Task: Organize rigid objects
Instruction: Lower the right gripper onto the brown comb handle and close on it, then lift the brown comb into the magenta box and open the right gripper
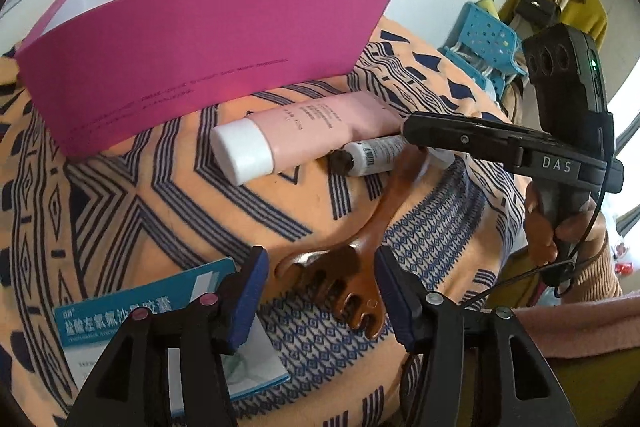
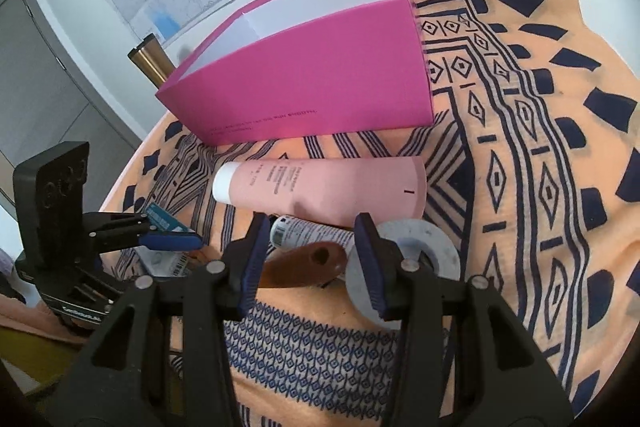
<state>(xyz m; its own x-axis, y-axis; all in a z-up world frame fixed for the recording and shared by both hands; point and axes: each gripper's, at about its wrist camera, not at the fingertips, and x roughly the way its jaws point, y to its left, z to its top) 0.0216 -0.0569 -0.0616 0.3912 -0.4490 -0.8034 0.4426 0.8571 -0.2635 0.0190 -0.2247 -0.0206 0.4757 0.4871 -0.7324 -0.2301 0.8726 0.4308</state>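
- The pink box stands open-topped at the far side of the patterned cloth, its long wall facing both tongs; a bare strip of cloth runs between that wall and the pink tube lying in front of it.
- Just beside the tube lies a small white bottle with a dark cap, near the handle end of the wooden scratcher.
- The left tongs stand open astride the scratcher's clawed head, pads apart from it on both sides.
- The right tongs are open too, straddling the scratcher's handle without pressing it.
- A grey disc sits partly behind the right tongs' finger.
- A teal packet is half covered by the left tongs, its print cut off.
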